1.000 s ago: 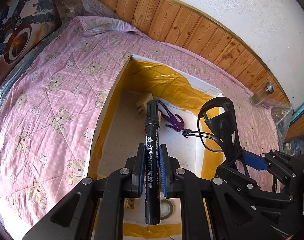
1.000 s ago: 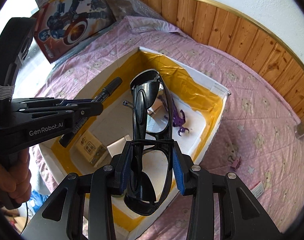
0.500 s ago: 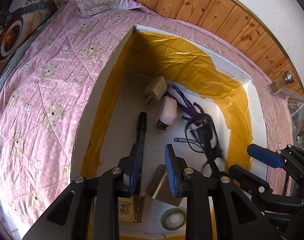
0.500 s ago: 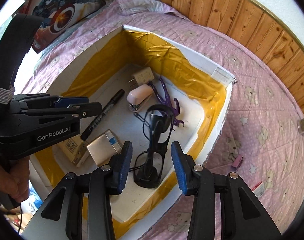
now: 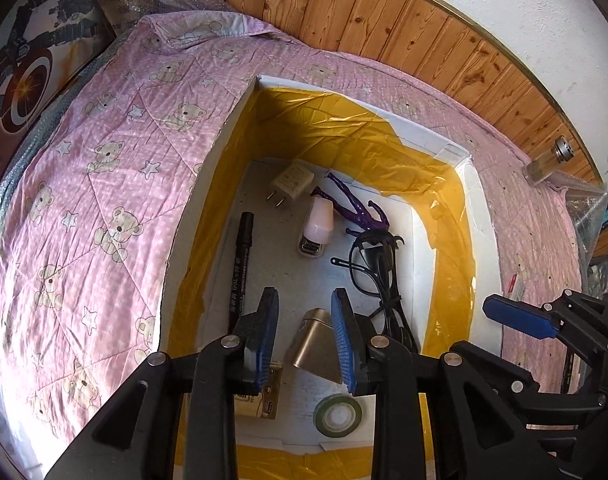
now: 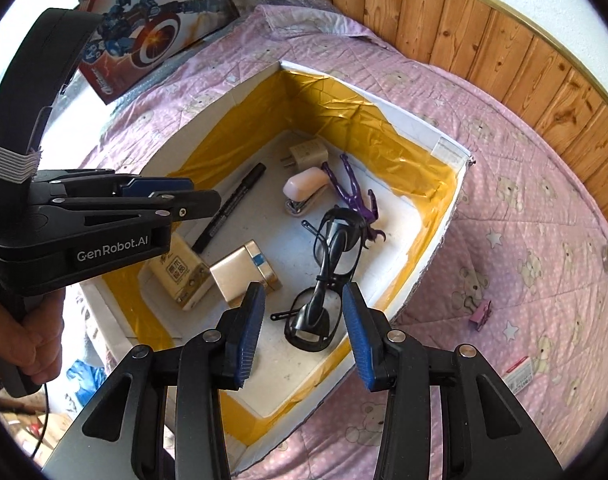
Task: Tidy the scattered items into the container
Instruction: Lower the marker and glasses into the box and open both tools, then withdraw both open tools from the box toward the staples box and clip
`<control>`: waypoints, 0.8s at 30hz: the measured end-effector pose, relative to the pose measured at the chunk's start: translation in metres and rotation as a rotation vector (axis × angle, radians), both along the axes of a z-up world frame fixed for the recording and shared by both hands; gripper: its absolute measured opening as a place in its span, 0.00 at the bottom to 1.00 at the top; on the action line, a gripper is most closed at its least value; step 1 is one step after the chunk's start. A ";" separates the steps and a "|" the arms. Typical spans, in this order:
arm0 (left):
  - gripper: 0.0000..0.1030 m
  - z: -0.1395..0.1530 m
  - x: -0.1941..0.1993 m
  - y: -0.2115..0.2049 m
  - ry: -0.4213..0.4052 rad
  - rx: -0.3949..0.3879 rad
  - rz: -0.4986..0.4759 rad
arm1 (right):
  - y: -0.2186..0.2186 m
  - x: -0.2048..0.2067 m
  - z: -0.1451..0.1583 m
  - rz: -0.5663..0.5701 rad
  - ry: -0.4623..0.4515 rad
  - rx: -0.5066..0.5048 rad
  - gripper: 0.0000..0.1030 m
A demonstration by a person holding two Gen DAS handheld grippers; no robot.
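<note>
Both my grippers, left (image 5: pixel 305 334) and right (image 6: pixel 302 330), hover empty with jaws apart over the white yellow-taped box (image 6: pixel 431 252); black marker (image 5: pixel 240 256) and black glasses (image 6: pixel 327 276) lie inside.

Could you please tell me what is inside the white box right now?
The white box holds a marker, glasses, charger, purple figure, stapler, gold case and tape roll; the tools hide part.

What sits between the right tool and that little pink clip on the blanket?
Nothing visible. The right tool hangs open over the box; the pink clip lies on the blanket just past the box's wall, uncovered.
</note>
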State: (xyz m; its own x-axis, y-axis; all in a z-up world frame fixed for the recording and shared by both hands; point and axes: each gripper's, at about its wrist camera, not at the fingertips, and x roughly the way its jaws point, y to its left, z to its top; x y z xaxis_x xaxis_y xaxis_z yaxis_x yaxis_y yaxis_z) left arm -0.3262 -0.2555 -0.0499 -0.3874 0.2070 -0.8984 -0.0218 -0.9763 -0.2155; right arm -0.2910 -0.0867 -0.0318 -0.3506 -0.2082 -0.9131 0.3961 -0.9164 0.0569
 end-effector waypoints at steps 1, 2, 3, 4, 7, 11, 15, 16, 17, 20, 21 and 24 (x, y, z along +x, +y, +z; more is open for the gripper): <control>0.28 0.002 0.003 0.002 0.007 -0.003 -0.002 | 0.001 0.003 0.001 -0.001 0.002 -0.003 0.42; 0.29 0.005 0.006 0.004 0.011 -0.005 -0.009 | 0.002 0.005 0.002 -0.002 0.001 -0.008 0.42; 0.30 0.007 0.009 0.006 0.014 -0.010 -0.014 | 0.003 0.008 0.003 -0.001 -0.001 -0.013 0.42; 0.30 0.010 0.013 0.007 0.022 -0.017 -0.015 | 0.004 0.012 0.004 0.001 0.000 -0.015 0.42; 0.30 0.018 0.023 0.014 0.039 -0.027 -0.030 | 0.006 0.022 0.008 0.002 0.005 -0.032 0.42; 0.30 0.028 0.038 0.021 0.066 -0.046 -0.047 | 0.009 0.036 0.014 0.000 0.013 -0.062 0.42; 0.30 0.036 0.052 0.025 0.090 -0.063 -0.061 | 0.008 0.053 0.018 0.000 0.025 -0.091 0.42; 0.30 0.038 0.056 0.025 0.095 -0.066 -0.063 | 0.007 0.057 0.019 0.002 0.031 -0.098 0.42; 0.30 0.040 0.060 0.025 0.103 -0.075 -0.064 | 0.004 0.063 0.020 0.004 0.038 -0.102 0.42; 0.30 0.046 0.073 0.023 0.130 -0.093 -0.066 | -0.002 0.078 0.020 0.002 0.062 -0.108 0.42; 0.30 0.049 0.078 0.022 0.144 -0.100 -0.063 | -0.004 0.083 0.020 0.000 0.070 -0.110 0.42; 0.30 0.056 0.093 0.020 0.191 -0.139 -0.057 | -0.006 0.097 0.020 -0.009 0.093 -0.125 0.42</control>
